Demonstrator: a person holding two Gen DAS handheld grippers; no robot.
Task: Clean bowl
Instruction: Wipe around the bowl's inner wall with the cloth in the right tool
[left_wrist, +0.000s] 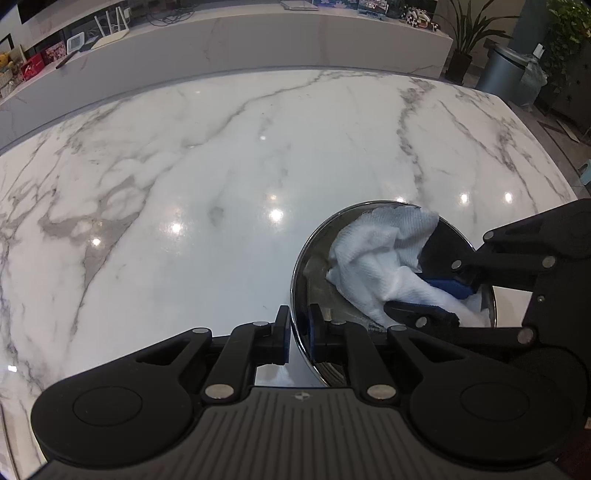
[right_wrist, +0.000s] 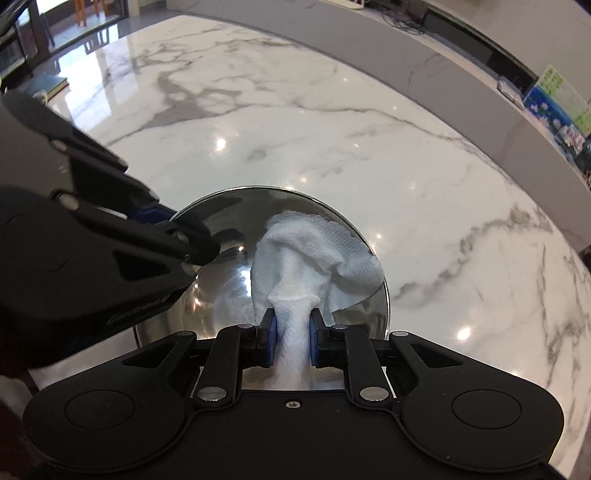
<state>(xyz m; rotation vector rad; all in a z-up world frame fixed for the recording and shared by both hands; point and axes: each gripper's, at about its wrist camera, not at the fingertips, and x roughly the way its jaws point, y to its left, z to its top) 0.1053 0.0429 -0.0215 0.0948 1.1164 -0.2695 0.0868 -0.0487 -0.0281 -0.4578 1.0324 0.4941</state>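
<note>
Steel bowl (left_wrist: 314, 258) sits at 5 o'clock in the left wrist view, its near rim pinched by the left gripper (left_wrist: 298, 334). The right gripper (right_wrist: 291, 341) clamps a white cloth (right_wrist: 314, 251) inside the bowl. Beyond, the marble surface (left_wrist: 184, 166) lies bare to its far edge at 12 o'clock.

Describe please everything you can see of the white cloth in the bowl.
The white cloth is a thin, textured fabric or paper towel, crumpled and bunched. It lies inside the shiny metal bowl, with one corner spilling over the far rim. The right claw pinches its twisted lower part between blue pads and presses it against the bowl's inner wall. The left claw grips the bowl's rim and does not touch the cloth.
</note>
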